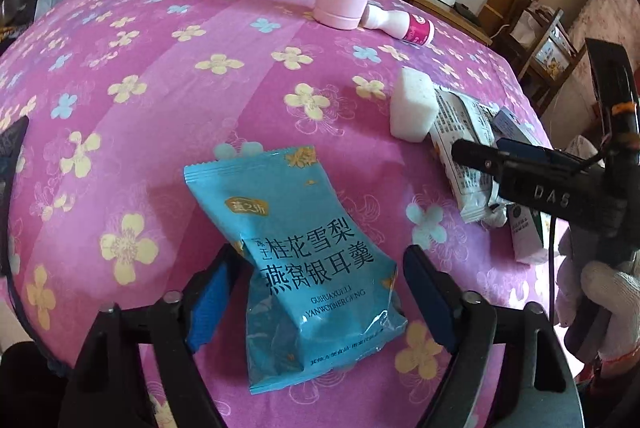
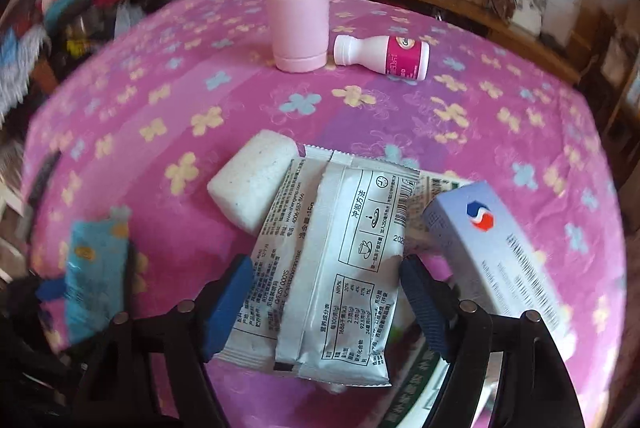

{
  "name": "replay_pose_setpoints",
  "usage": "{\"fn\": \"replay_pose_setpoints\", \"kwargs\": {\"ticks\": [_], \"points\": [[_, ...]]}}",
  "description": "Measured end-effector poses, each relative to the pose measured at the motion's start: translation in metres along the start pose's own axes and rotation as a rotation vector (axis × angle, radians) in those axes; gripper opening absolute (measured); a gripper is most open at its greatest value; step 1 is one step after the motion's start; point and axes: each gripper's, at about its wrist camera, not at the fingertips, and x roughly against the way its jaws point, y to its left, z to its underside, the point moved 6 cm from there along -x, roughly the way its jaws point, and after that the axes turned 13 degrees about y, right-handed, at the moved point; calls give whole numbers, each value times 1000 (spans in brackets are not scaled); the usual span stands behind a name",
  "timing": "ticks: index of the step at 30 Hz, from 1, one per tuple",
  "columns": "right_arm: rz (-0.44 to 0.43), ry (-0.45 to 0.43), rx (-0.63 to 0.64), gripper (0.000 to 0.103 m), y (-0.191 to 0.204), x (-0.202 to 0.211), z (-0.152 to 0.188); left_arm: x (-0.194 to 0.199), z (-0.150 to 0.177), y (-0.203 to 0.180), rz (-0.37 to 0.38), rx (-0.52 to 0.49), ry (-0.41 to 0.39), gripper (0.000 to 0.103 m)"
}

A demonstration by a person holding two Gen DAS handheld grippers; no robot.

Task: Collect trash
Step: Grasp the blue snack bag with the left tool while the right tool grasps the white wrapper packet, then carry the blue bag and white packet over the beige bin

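Between my left tongs [image 1: 320, 292]: blue sachet [image 1: 296, 260], flat on counter [image 1: 160, 108], jaws open, not touching.
Between my right tongs [image 2: 326, 296]: white sachets [image 2: 332, 268], jaws open.
Handling: light, crinkly, slippery film; I'd pinch across the middle.

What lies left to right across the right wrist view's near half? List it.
Blue packet → white sponge block → white sachet between the right gripper fingers → pale blue box.
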Motion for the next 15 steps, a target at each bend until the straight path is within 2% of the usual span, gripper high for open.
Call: {"fn": "replay_pose_setpoints", "kwargs": {"ticks": [1, 2, 5, 10, 15], "points": [[9, -12, -1, 67, 0, 2, 2, 0, 1, 0, -11, -9, -3, 63], [25, -25, 7, 55, 0, 4, 3, 1, 1, 0, -13, -15, -2, 56], [5, -54, 12, 54, 0, 16, 11, 3, 2, 0, 45, -11, 4, 52], [-31, -125, -15, 53, -5, 48, 31, 20, 1, -4, 63, -21, -41, 51], [-56, -196, -58, 53, -14, 84, 56, 39, 1, -21, 55, -78, -84, 51]]}}
